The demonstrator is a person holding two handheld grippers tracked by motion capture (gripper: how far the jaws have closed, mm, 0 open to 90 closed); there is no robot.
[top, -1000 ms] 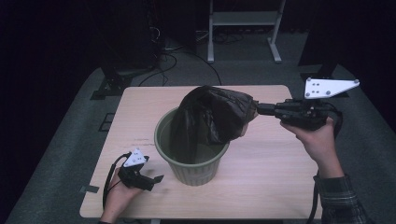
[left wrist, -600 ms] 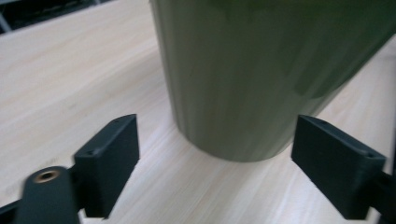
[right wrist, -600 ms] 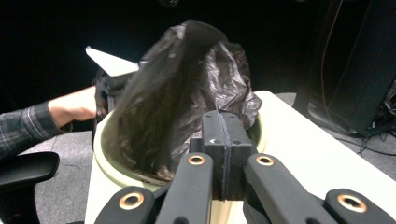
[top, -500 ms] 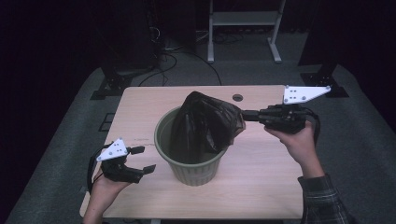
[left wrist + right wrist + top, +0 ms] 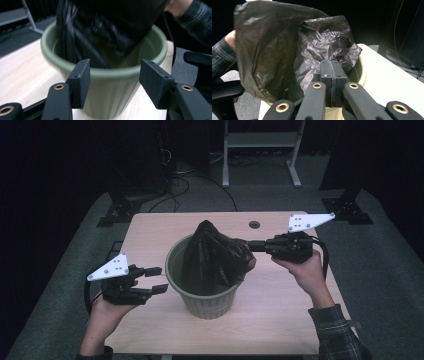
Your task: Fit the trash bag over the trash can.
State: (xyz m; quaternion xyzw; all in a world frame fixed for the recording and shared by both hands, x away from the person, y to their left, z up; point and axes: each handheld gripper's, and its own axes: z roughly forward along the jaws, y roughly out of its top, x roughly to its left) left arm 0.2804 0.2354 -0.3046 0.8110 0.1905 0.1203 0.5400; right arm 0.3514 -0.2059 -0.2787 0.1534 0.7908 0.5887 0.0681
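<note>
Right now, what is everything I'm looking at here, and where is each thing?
bin: one, green, ribbed, standing at the middle of the table.
bin bag: one, black, bunched up, hanging partly inside the bin.
table: one, pale wood, with a round hole near its far edge.
metal stand: one, grey, on the floor behind the table.
left tool: one, black, jaws apart and just closing, nothing between them, left of the bin.
right tool: one, black, shut on the bin bag.
</note>
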